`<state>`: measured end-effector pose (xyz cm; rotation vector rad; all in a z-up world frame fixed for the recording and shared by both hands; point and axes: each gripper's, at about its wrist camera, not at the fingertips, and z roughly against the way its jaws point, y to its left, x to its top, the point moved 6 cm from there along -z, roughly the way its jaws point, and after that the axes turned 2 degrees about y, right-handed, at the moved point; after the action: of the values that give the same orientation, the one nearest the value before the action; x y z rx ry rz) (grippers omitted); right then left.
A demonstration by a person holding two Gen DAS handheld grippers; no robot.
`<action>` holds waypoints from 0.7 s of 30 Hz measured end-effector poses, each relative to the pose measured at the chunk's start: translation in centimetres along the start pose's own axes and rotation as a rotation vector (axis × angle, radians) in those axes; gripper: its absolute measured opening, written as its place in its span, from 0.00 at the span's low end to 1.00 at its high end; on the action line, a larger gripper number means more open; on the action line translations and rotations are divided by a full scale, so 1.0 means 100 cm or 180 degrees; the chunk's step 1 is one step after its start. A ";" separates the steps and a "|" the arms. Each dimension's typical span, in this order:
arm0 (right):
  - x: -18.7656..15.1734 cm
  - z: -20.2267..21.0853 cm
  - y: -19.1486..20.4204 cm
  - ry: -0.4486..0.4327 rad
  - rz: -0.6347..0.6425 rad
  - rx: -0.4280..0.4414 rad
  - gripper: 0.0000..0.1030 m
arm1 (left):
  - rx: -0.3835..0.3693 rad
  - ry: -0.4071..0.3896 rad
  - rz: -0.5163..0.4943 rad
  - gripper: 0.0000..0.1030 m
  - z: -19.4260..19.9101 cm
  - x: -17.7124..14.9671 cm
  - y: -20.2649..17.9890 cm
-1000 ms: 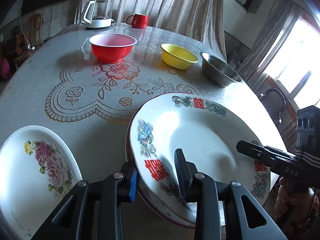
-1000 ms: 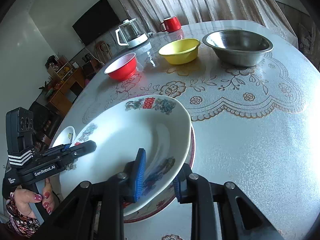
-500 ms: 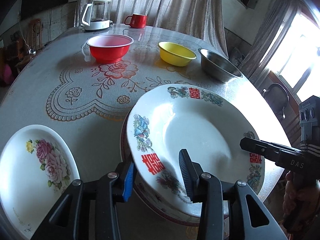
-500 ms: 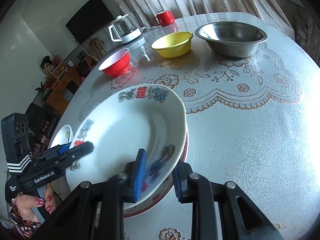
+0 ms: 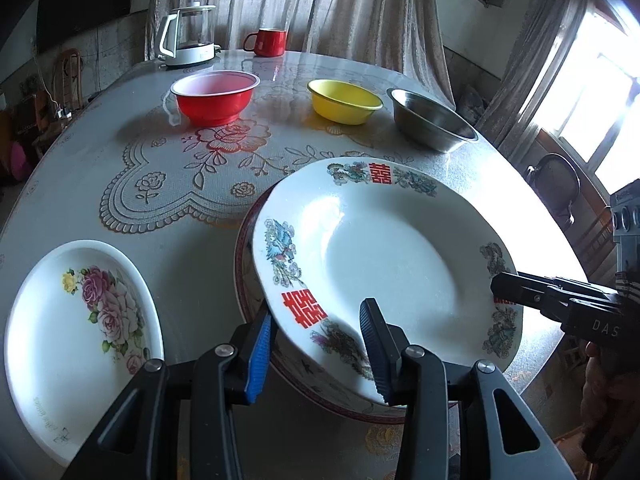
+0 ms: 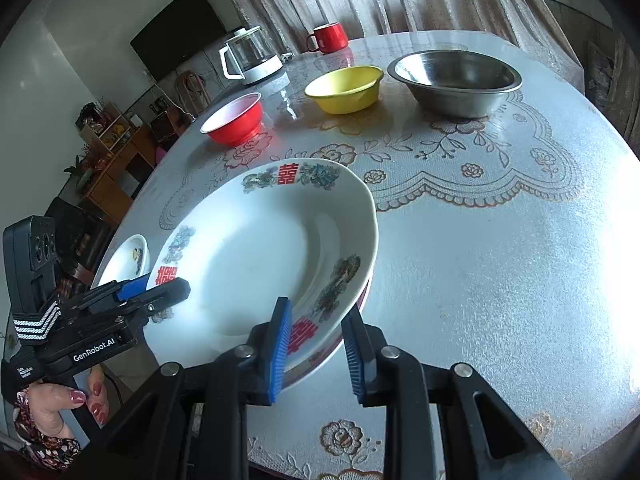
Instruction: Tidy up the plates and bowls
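Observation:
A large white plate with red characters [image 5: 392,264] [image 6: 264,248] lies on a red-rimmed plate [image 5: 244,280] near the table's front edge. My left gripper [image 5: 316,344] straddles its near-left rim with the jaws apart. My right gripper [image 6: 316,340] straddles its opposite rim, jaws also apart. A small white rose plate [image 5: 76,320] [image 6: 130,258] lies to the left. A red bowl [image 5: 215,96] [image 6: 234,124], a yellow bowl [image 5: 344,100] [image 6: 344,88] and a steel bowl [image 5: 432,124] [image 6: 456,80] stand in a row farther back.
A glass kettle [image 5: 186,36] [image 6: 250,56] and a red mug [image 5: 268,42] [image 6: 328,38] stand at the table's far edge by the curtains. A lace-pattern mat [image 5: 168,184] covers the round table's middle. A chair [image 5: 554,184] stands at the right.
The large plate has come down onto the red-rimmed plate. Both grippers' jaws have widened around its rim.

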<state>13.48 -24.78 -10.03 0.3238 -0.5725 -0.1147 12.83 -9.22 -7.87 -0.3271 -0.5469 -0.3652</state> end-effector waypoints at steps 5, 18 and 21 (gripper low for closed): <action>-0.012 0.004 -0.003 0.0061 0.0020 -0.0019 0.25 | -0.0005 -0.0005 -0.0001 0.42 0.002 -0.002 -0.001; -0.020 0.013 0.013 0.0042 0.0332 -0.0190 0.26 | 0.0185 -0.0076 -0.0068 0.57 0.014 -0.006 0.003; -0.023 0.012 0.020 0.0077 0.0360 -0.0100 0.25 | 0.0210 -0.0060 0.0013 0.60 0.015 -0.010 0.012</action>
<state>10.90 -22.72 -9.61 0.2613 -0.5632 -0.0109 11.90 -7.31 -7.50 -0.2683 -0.5755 -0.3397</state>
